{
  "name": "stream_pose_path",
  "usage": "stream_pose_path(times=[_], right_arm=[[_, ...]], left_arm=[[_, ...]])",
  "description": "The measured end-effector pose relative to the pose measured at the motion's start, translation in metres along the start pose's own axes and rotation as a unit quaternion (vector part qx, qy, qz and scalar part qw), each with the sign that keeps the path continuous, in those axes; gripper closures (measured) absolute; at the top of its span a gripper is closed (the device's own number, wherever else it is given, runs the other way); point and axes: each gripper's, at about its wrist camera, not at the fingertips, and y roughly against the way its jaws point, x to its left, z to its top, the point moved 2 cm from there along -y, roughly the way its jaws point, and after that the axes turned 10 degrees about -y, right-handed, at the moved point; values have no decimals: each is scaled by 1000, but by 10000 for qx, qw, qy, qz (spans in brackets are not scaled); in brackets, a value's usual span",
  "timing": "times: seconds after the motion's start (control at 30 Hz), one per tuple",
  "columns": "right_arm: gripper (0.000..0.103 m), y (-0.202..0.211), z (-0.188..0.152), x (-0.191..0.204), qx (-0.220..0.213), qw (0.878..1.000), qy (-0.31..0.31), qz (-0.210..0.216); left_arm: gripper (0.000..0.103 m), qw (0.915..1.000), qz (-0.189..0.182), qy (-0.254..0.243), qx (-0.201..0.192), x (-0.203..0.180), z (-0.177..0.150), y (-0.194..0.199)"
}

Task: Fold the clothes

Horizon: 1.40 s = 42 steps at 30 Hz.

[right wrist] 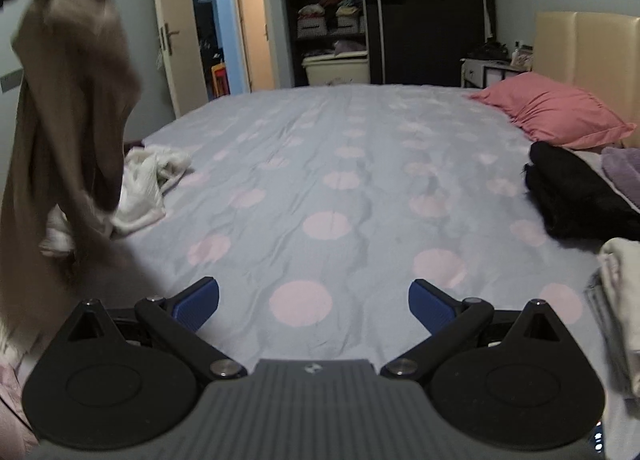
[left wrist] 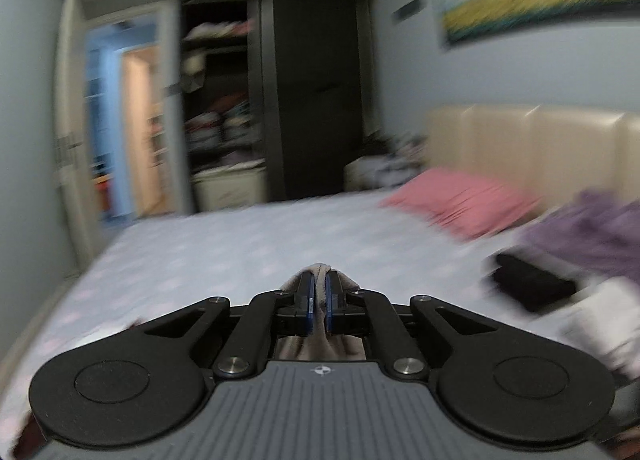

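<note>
One bed (right wrist: pixel 340 164), your work surface, under a lilac sheet with pink dots. One brown garment (right wrist: pixel 68 108) hangs at its left, pinched in your left gripper (left wrist: pixel 319 292). One pink pillow (right wrist: pixel 556 112). One black folded pile (right wrist: pixel 572 196). One white crumpled garment (right wrist: pixel 148 184). Your right gripper (right wrist: pixel 314 302): spread wide, holding nothing.

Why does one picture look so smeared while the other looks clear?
Left wrist view: motion blur smears the pink pillow and wardrobe, while the left gripper itself stays sharp. Right wrist view: mostly crisp bedspread; only the hanging brown garment is blurred. Both are dim and fisheye-bent.
</note>
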Motion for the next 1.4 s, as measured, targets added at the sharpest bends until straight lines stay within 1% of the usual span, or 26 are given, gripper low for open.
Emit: stream_pose_path(times=[0.1, 0.2, 0.23, 0.27, 0.33, 0.43, 0.5, 0.57, 0.63, 0.67, 0.73, 0.77, 0.8, 0.93, 0.97, 1.0, 1.03, 1.07, 1.1, 1.13, 1.17, 1.2, 1.27, 1.37, 1.4], right_arm=[[1, 17, 14, -8, -232, 9997, 13, -4], [1, 33, 27, -13, -488, 9987, 164, -27], [1, 37, 30, -14, -554, 9982, 212, -25], [1, 39, 32, -14, -574, 9980, 269, -6], [1, 43, 34, -14, -484, 9980, 393, 82], [2, 43, 25, -9, -203, 9976, 574, 324], [2, 38, 12, -4, 61, 9966, 680, 469], [2, 32, -2, 1, 291, 9949, 787, 556], [3, 24, -15, 8, 515, 9922, 922, 655], [4, 19, -22, 11, 634, 9905, 1002, 703], [9, 9, -34, 20, 903, 9858, 1178, 781], [15, 4, -39, 24, 1024, 9835, 1251, 814], [19, -1, -44, 26, 1144, 9811, 1315, 834], [23, -17, -48, 33, 1429, 9747, 1476, 884], [25, -19, -47, 36, 1484, 9730, 1521, 899], [30, -20, -48, 39, 1533, 9715, 1563, 912], [33, -22, -48, 39, 1589, 9697, 1612, 922], [39, -25, -46, 38, 1647, 9678, 1664, 928], [42, -29, -43, 38, 1699, 9659, 1723, 920], [43, -33, -40, 38, 1748, 9641, 1784, 901], [45, -38, -37, 37, 1799, 9622, 1845, 878], [48, -41, -33, 35, 1850, 9602, 1910, 852], [49, -51, -25, 32, 1928, 9563, 2044, 806], [50, -65, -14, 29, 1981, 9524, 2187, 768], [50, -71, -11, 29, 1990, 9511, 2233, 772]], left_arm=[[100, 9980, -485, 124, -375, -16, 27, 15], [100, 9948, -788, 310, -571, -18, 36, 28], [100, 9938, -857, 376, -598, -18, 37, 32], [100, 9939, -852, 393, -582, -17, 37, 33], [100, 9946, -791, 481, -469, -11, 32, 34], [100, 9964, -536, 648, 62, 3, 8, 31], [100, 9958, -378, 679, 478, 10, -25, 23], [100, 9932, -219, 709, 893, 17, -58, 15], [100, 9887, -60, 738, 1306, 24, -91, 7], [99, 9857, 20, 752, 1511, 27, -108, 3], [99, 9781, 180, 778, 1920, 34, -141, -4], [99, 9737, 259, 791, 2123, 38, -157, -8], [99, 9687, 339, 803, 2325, 41, -174, -12], [98, 9457, 647, 842, 3072, 54, -235, -25], [93, 9455, 693, 826, 3073, 52, -234, -25], [88, 9452, 739, 811, 3075, 51, -233, -25], [83, 9453, 784, 788, 3067, 50, -232, -25], [74, 9464, 823, 742, 3034, 51, -230, -25], [65, 9475, 871, 702, 2995, 53, -228, -25], [61, 9487, 948, 676, 2941, 55, -226, -23], [58, 9497, 1015, 651, 2890, 57, -224, -22], [58, 9506, 1052, 631, 2851, 58, -221, -21], [58, 9526, 1098, 586, 2775, 59, -215, -19], [57, 9574, 865, 476, 2712, 57, -213, -20], [55, 9575, 787, 437, 2739, 54, -216, -22]])
